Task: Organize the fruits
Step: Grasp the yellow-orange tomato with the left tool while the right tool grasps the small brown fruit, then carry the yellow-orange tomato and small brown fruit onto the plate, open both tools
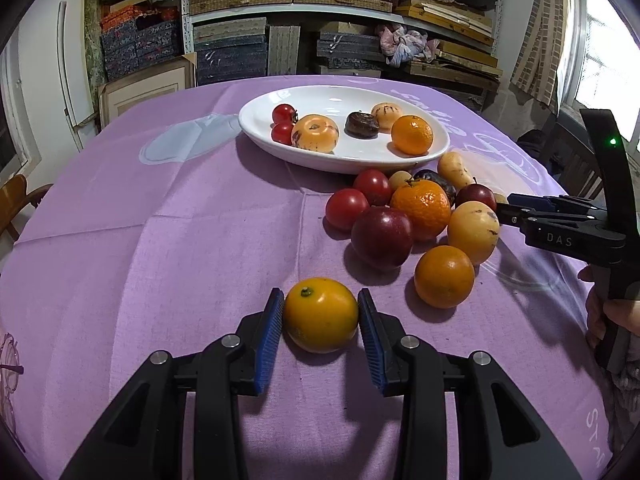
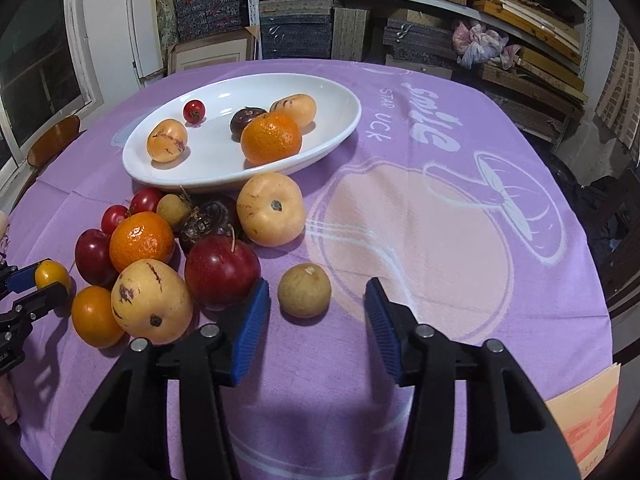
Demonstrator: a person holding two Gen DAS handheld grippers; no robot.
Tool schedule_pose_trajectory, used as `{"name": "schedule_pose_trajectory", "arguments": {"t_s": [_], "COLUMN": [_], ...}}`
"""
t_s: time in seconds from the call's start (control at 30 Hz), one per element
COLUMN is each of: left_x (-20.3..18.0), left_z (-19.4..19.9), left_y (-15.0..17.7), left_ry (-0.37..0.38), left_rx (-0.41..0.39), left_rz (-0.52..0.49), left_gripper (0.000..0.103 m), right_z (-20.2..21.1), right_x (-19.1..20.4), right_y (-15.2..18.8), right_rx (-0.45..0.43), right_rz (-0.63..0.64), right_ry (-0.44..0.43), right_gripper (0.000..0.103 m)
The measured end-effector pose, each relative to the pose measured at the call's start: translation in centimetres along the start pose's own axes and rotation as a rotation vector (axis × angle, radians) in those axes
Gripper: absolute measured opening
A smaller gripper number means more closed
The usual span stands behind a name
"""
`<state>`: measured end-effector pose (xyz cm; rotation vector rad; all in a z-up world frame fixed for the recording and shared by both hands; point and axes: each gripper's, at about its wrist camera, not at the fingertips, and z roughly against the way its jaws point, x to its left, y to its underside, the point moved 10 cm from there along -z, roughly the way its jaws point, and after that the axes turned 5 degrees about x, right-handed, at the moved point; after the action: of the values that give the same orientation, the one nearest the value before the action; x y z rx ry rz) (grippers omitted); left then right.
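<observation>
Nearest the left wrist camera, the left gripper (image 1: 320, 322) is closed on a small yellow-orange citrus (image 1: 321, 314), both blue pads pressed against its sides; it sits well short of the white oval plate (image 1: 443, 145), low over the purple tablecloth (image 1: 160, 220). That cloth is the largest thing in sight; the plate lies on its far side and already holds cherry tomatoes (image 1: 283, 124), a mandarin (image 1: 412, 135), a dark fruit (image 1: 361, 124) and two pale yellow fruits. Just in front of the plate's near rim the unsorted heap (image 1: 412, 216) waits: plums, mandarins, more pale fruits, red tomatoes. Off to the right of that heap, apart from it, lies a small brown longan (image 2: 304, 289); the right gripper (image 2: 316, 312) straddles it with its jaws apart, a clear gap on the right side and the left pad only near, so nothing is gripped yet. The step in hand looks like a double pick: one fruit secured, one being enclosed. Next, I judge, the right fingers must close squarely on the longan without nudging the red plum (image 2: 221, 272) beside the left pad; then both fruits need carrying over the heap to bare spots on the plate.
</observation>
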<state>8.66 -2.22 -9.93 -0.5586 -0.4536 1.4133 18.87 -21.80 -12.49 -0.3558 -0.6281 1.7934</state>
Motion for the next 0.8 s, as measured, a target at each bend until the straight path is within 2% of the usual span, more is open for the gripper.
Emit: {"name": "schedule_pose_trajectory", "arguments": {"t_s": [0.23,0.37,0.6,0.8], "left_x": [-0.2,-0.1,-0.2,-0.3], "left_z": [-0.6,-0.7,-0.6,-0.2], "left_y": [0.3,0.4,0.7,0.5], "left_ry": [0.022,0.022,0.026,0.071], "left_rx": [0.033,0.039,0.040,0.037], "left_rz": [0.001,0.001,0.002,0.026], "left_gripper": [0.038,0.038,0.038,0.038], "right_z": [-0.4,-0.6,0.0,0.8], "right_x": [0.4,1.1,0.8,0.0], "right_y": [0.1,-0.1,0.0,0.0], "right_rx": [0.019,0.021,-0.002,-0.019], "right_rz": [0.007,0.036,0.011,-0.022], "right_ry": [-0.017,-0.014,-0.024,-0.031], "right_gripper": [0.037,0.027,0.026,0.026]}}
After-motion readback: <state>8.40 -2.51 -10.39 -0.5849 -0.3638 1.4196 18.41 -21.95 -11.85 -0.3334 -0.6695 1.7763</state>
